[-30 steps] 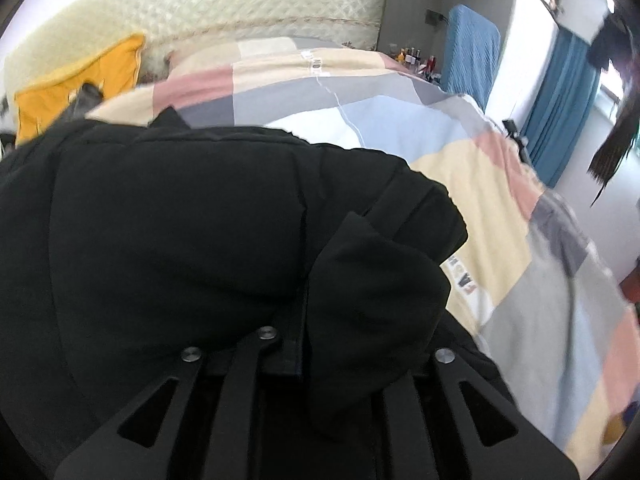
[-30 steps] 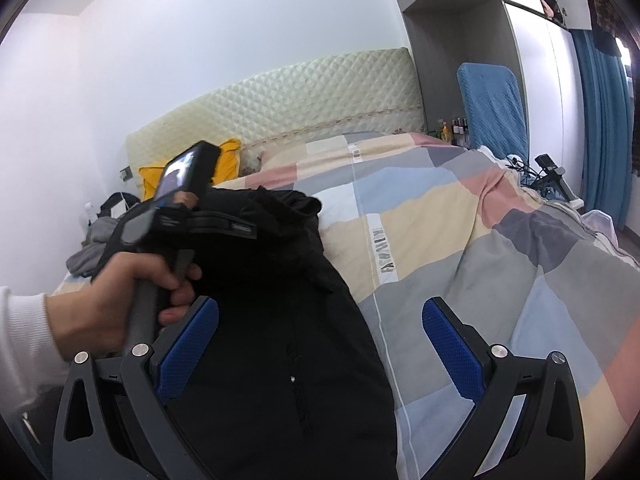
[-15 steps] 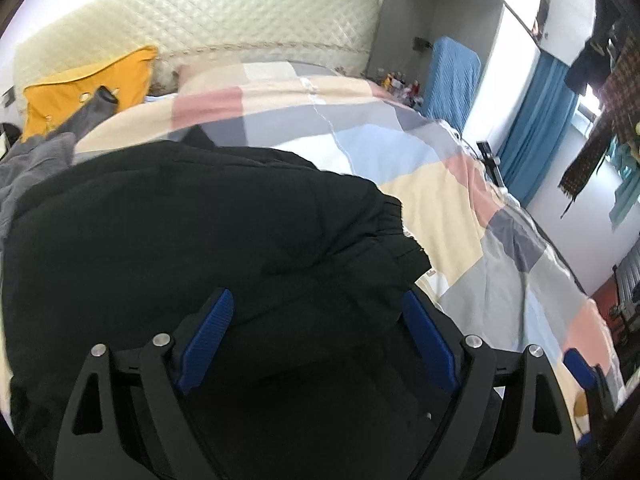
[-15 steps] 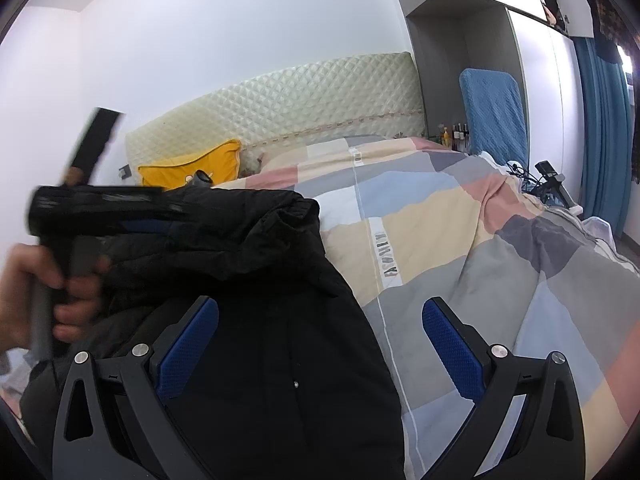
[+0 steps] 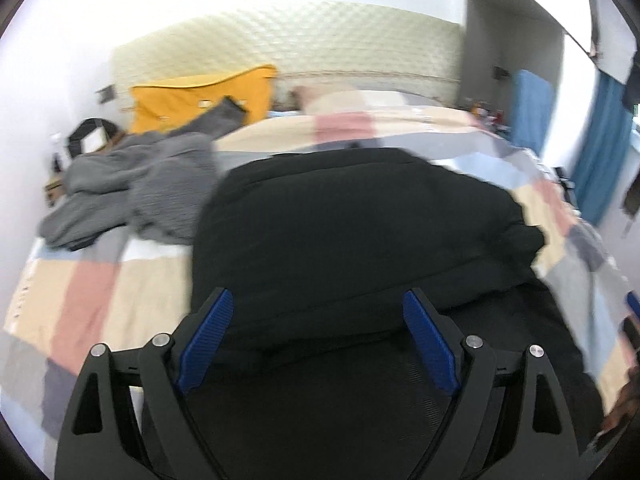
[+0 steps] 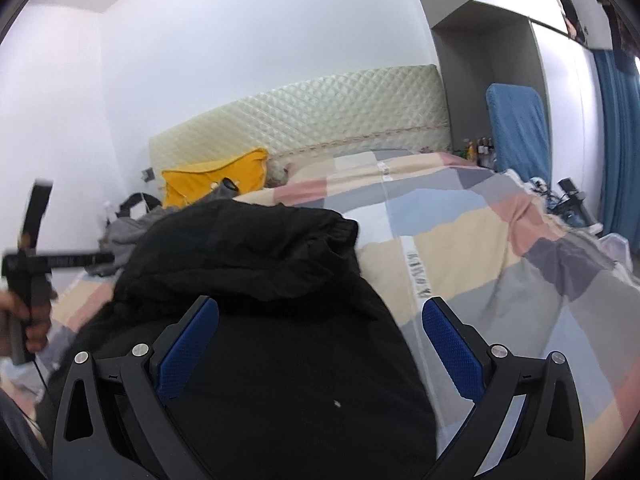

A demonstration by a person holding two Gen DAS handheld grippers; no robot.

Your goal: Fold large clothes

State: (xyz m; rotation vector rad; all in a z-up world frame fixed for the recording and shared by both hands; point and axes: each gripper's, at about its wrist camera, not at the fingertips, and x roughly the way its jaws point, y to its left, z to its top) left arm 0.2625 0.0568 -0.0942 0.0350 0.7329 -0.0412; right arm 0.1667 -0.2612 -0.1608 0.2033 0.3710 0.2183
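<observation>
Nearest to me, my left hand-held gripper [image 5: 316, 338] stands spread wide, its blue pads [image 5: 206, 336] apart and pinching nothing; the black jacket [image 5: 360, 240] lies below and beyond them, not pressed by either pad. My right hand-held gripper [image 6: 320, 354] is spread just as wide, blue pads [image 6: 450, 354] clear of the cloth, with the same black jacket [image 6: 280, 320] filling the space under and between its fingers.

The jacket lies on the bed, on top of the patchwork quilt [image 5: 92, 288], with its upper part doubled over onto the lower part so that a thick rounded fold faces me. In the right wrist view a ribbed cuff or hem [image 6: 344, 230] sticks out at the fold's far right edge. In that same view, at the far left, my left hand [image 6: 32, 320] grips the handle of the other gripper, blurred, held beside the jacket and clear of it.

Beyond the jacket, to the left, a heap of grey clothing [image 5: 132, 196] sits on the quilt, just beside the jacket's edge. Farther back a yellow pillow [image 5: 200, 96] leans against the quilted cream headboard [image 5: 300, 40]. At the far right a blue chair back [image 6: 516, 128] stands by the wardrobe, with blue curtains [image 6: 620, 140] past it.
</observation>
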